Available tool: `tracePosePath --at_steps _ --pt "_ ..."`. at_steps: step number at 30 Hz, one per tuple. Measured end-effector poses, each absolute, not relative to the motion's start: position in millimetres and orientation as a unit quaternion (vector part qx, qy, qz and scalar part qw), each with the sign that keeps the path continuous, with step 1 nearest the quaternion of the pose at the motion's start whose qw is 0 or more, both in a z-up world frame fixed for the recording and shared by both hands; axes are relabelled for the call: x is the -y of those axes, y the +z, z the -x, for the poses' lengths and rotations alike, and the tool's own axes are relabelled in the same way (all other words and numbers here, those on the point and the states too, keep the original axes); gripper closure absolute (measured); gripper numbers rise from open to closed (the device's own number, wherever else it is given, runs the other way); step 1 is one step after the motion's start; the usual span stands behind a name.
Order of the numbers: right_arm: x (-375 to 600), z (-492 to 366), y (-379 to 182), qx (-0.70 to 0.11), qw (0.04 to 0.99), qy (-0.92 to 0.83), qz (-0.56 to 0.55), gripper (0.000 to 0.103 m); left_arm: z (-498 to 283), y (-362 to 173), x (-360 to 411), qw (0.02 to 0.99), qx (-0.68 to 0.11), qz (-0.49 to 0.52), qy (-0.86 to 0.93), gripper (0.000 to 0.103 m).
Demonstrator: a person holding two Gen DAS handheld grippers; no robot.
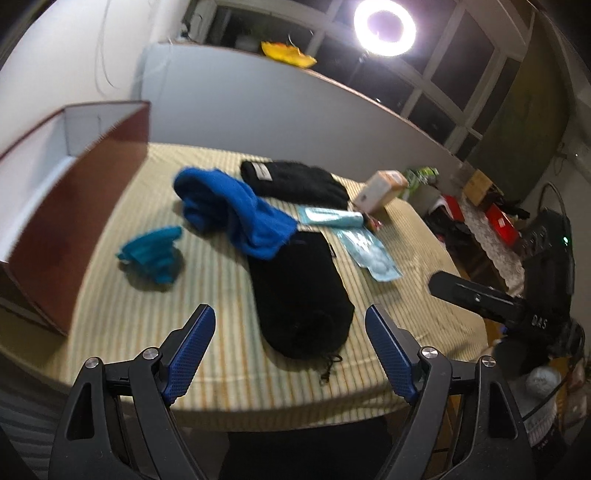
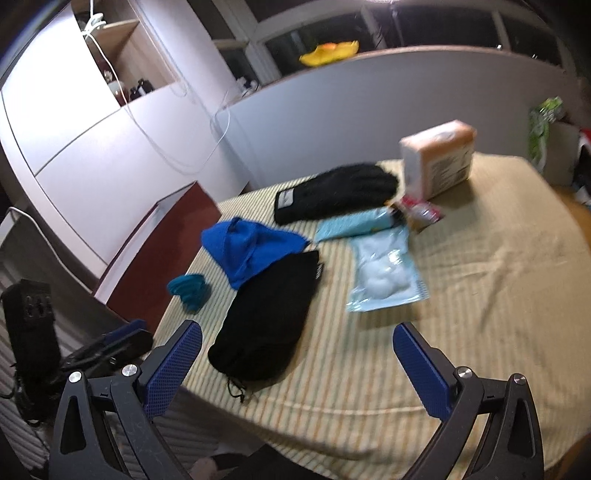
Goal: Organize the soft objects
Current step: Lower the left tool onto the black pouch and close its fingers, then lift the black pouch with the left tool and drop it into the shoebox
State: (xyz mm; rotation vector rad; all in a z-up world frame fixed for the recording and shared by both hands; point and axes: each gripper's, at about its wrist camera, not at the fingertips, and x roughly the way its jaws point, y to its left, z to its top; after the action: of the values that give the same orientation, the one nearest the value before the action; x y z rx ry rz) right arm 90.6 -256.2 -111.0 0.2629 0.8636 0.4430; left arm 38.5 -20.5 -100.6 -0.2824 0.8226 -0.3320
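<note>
Both grippers are hovering over the near edge of the tabletop [image 2: 498, 258], jaws spread wide and holding nothing: the left gripper [image 1: 290, 347] is lining up with the near end of the black pouch [image 1: 299, 291], and the right gripper [image 2: 297, 360] is hanging just to that pouch's right. The soft things are lying in a loose cluster toward the left half of the tabletop: the blue fleece cloth [image 1: 236, 210] is draping over the far end of the black pouch, the teal scrunched piece [image 1: 153, 254] is sitting alone near the left edge beside the red-brown box [image 1: 74, 206], and the black knit hat [image 1: 295, 181] is resting farther back. Judging by the layout, the step in hand is probably reaching for a first item to go in the box; it would go best by taking the blue cloth first, since it is overlapping the pouch, pinching a thick fold rather than a thin edge, and lifting clear before swinging left. The right wrist view is showing the cotton-ball packet [image 2: 386, 275] and the tissue pack [image 2: 437, 158] plainly; the left wrist view alone is showing the box's pale open interior and a ring light [image 1: 384, 27].
</note>
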Motion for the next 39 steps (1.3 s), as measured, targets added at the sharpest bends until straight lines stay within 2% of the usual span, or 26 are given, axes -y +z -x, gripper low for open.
tracePosePath --at_steps 2,5,12,17,23,28,30,33,35,38,39 --pt "254.8 -97.3 -117.7 -0.426 0.867 0.219 -0.137 0.002 -43.4 -105.3 22.4 0.886 -0.406 0.143 -0.169 0.023" --pt "253.2 -108.4 -128.0 -0.444 0.853 0.229 -0.153 0.009 -51.5 -113.0 24.7 0.875 -0.422 0.151 -0.181 0.027" --pt "247.2 -137.8 -143.2 -0.483 0.822 0.244 -0.175 0.02 -68.2 -118.0 20.5 0.867 -0.431 0.167 -0.187 0.028" --pt "238.6 -152.8 -155.6 -0.51 0.798 0.258 -0.19 0.023 -77.1 -127.3 25.4 0.858 -0.446 0.165 -0.195 0.037" --pt "227.5 -160.2 -171.0 -0.531 0.783 0.26 -0.191 0.033 -85.1 -139.2 31.3 0.85 -0.462 0.16 -0.197 0.037" --pt "223.0 -163.7 -178.2 -0.537 0.781 0.258 -0.186 0.035 -91.9 -146.5 34.6 0.844 -0.472 0.159 -0.2 0.037" --pt "221.7 -164.6 -178.9 -0.539 0.781 0.257 -0.183 0.041 -93.7 -148.6 37.3 0.842 -0.475 0.156 -0.204 0.037" --pt "218.7 -166.2 -179.2 -0.54 0.78 0.26 -0.179 0.043 -96.4 -151.4 40.8 0.839 -0.479 0.154 -0.208 0.038" --pt "216.9 -167.3 -178.6 -0.541 0.781 0.261 -0.174 0.045 -97.4 -151.4 42.5 0.838 -0.48 0.153 -0.21 0.045" --pt "215.1 -168.3 -180.4 -0.546 0.775 0.266 -0.176 0.056 -99.1 -152.2 43.2 0.838 -0.479 0.151 -0.211 0.047" --pt "215.0 -168.1 -180.1 -0.545 0.776 0.266 -0.176 0.056 -99.2 -152.4 43.3 0.839 -0.479 0.15 -0.212 0.047"
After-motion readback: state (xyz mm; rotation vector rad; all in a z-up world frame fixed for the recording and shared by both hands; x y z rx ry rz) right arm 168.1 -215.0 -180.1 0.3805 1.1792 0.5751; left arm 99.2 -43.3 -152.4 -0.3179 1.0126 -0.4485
